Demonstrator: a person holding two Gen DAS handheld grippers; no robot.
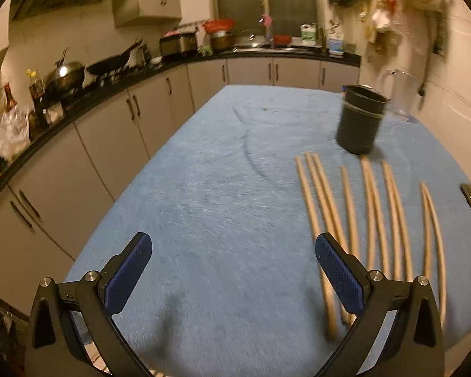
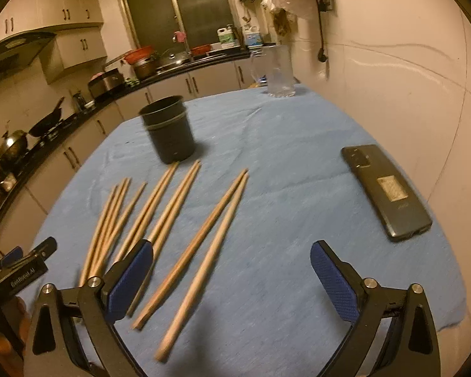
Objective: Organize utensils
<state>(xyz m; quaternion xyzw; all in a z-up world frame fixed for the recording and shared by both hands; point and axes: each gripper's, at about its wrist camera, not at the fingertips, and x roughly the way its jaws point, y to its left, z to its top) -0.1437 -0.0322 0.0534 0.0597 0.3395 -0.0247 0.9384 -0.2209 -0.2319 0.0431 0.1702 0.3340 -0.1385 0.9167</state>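
Several wooden chopsticks (image 2: pixel 160 216) lie side by side on the blue tablecloth (image 2: pixel 282 163), pointing toward a dark round utensil holder (image 2: pixel 169 132) that stands upright just beyond their tips. In the left wrist view the chopsticks (image 1: pixel 373 213) lie to the right of centre and the holder (image 1: pixel 359 119) stands behind them. My left gripper (image 1: pixel 233 251) is open and empty, above the cloth to the left of the chopsticks. My right gripper (image 2: pixel 232 257) is open and empty, with the rightmost pair of chopsticks between its fingers.
A dark phone (image 2: pixel 386 191) lies on the cloth at the right. A clear glass jug (image 2: pixel 277 72) stands at the table's far edge by the wall. Kitchen counters with pots (image 1: pixel 68 75) run along the left. The left gripper shows at the right wrist view's left edge (image 2: pixel 24 264).
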